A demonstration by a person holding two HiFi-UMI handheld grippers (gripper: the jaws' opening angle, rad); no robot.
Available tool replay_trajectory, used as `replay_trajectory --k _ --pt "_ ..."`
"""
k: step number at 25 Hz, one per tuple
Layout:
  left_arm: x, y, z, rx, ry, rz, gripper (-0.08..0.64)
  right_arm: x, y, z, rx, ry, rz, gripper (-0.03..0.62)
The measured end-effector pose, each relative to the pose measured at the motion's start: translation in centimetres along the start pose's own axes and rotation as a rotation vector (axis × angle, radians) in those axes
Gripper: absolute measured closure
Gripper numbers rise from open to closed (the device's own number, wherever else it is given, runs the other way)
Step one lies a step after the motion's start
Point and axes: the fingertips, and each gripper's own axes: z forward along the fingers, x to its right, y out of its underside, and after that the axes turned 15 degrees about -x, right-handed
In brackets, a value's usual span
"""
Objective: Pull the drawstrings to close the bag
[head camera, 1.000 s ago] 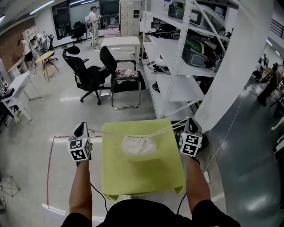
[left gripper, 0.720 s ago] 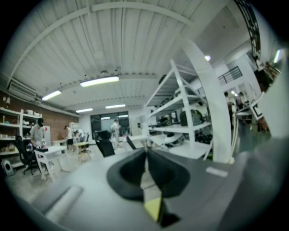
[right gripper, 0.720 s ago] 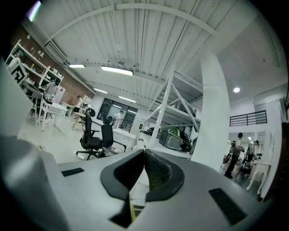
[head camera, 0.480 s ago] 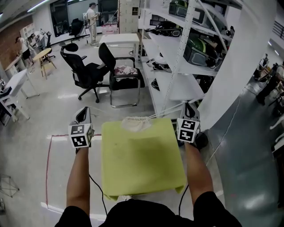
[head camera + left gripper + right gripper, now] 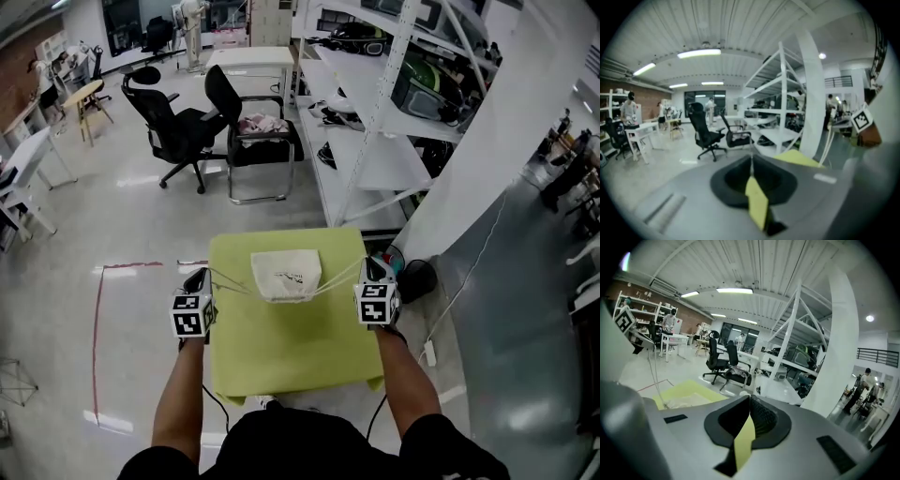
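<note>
- My left hand-held gripper (image 5: 196, 278) is pinched fully together on one end of the drawstrings (image 5: 230, 280). My right hand-held gripper (image 5: 373, 270) is clamped the same way on the other end.
- The bag (image 5: 286, 274) lies on the green surface (image 5: 281, 352), between the two and toward the far edge.
- I hold them out at opposite sides so the cords run taut and, I judge, the pull cinches the mouth.
- I cannot tell how far the mouth has gathered.

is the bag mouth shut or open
Mostly shut: the bag narrows at its near end, where taut drawstrings pull outward; whether fully closed, cannot tell.
</note>
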Motion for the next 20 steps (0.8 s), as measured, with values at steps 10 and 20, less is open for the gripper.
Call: replay_trajectory --k 10,20 --pt "4.5 11.5 1.2 -0.225 0.093 0.019 0.537 -5.4 9.6 0.6 -0.149 -0.061 -0.094 0.581" --pt "8.6 19.2 0.7 -0.363 0.164 0.027 0.468 -10.5 18.0 -0.5 -0.277 -0.183 -0.129 0.581"
